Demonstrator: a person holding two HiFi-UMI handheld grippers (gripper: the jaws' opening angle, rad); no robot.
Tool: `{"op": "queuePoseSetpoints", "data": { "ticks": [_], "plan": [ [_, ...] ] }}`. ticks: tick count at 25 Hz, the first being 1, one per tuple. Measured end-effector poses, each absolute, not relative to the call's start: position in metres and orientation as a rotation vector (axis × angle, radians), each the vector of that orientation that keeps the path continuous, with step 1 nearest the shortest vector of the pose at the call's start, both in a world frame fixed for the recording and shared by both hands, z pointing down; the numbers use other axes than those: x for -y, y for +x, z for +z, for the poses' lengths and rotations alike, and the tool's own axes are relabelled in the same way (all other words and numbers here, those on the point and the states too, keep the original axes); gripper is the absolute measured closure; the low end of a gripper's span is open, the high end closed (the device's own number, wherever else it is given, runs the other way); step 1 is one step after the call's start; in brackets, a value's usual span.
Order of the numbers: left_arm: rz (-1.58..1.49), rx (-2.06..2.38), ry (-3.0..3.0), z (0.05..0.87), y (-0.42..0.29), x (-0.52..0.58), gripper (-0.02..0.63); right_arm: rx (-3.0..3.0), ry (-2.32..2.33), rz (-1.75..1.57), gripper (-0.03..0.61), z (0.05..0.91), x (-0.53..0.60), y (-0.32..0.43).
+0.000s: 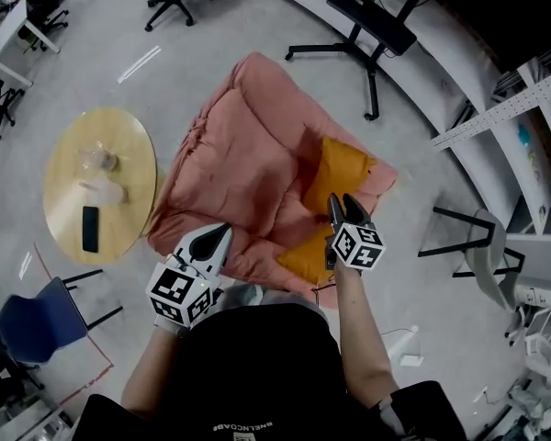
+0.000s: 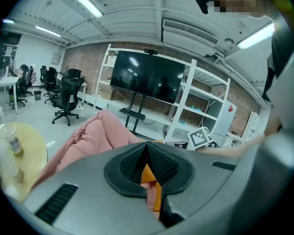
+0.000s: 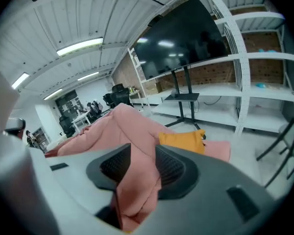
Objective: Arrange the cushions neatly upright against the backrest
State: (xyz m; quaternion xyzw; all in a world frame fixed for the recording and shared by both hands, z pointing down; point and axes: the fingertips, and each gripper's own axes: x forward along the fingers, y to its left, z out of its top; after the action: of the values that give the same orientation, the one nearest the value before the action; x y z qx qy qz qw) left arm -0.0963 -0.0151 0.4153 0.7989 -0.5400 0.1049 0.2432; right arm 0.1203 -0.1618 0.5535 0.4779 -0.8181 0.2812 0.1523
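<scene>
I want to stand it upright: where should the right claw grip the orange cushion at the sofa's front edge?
Probably the corner of that cushion nearest the right claw, coming down from above: it lies low on the sofa, and a thin soft corner fits the claw's narrow opening.

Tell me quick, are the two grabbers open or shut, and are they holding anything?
Left gripper: shut, jaws together, holding nothing.
Right gripper: open, jaws apart, holding nothing.
</scene>
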Motion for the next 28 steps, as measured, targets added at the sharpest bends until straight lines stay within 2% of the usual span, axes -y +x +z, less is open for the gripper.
{"op": "queuePoseSetpoints", "data": {
  "ticks": [3,6,13,17,28],
  "plan": [
    [0.312,1.515,2.123,0.422,-0.099,0.009,0.600,2.269,1.396,0.849,0.386,0.591,0.179,0.134],
    [0.327,1.534,2.074,0.426,-0.096,0.005,0.600,2.173,1.430,0.898,0.301,0.625,0.197,0.149],
    [0.412,1.564,1.999,0.439,-0.091,-0.008,0.600,2.002,1.430,0.999,0.228,0.700,0.223,0.168],
    [0.428,1.583,1.957,0.444,-0.090,-0.013,0.600,1.907,1.447,0.966,0.156,0.733,0.236,0.178],
    [0.442,1.597,1.866,0.462,-0.087,-0.029,0.600,1.863,1.453,0.898,0.147,0.774,0.262,0.176]
  ]
}}
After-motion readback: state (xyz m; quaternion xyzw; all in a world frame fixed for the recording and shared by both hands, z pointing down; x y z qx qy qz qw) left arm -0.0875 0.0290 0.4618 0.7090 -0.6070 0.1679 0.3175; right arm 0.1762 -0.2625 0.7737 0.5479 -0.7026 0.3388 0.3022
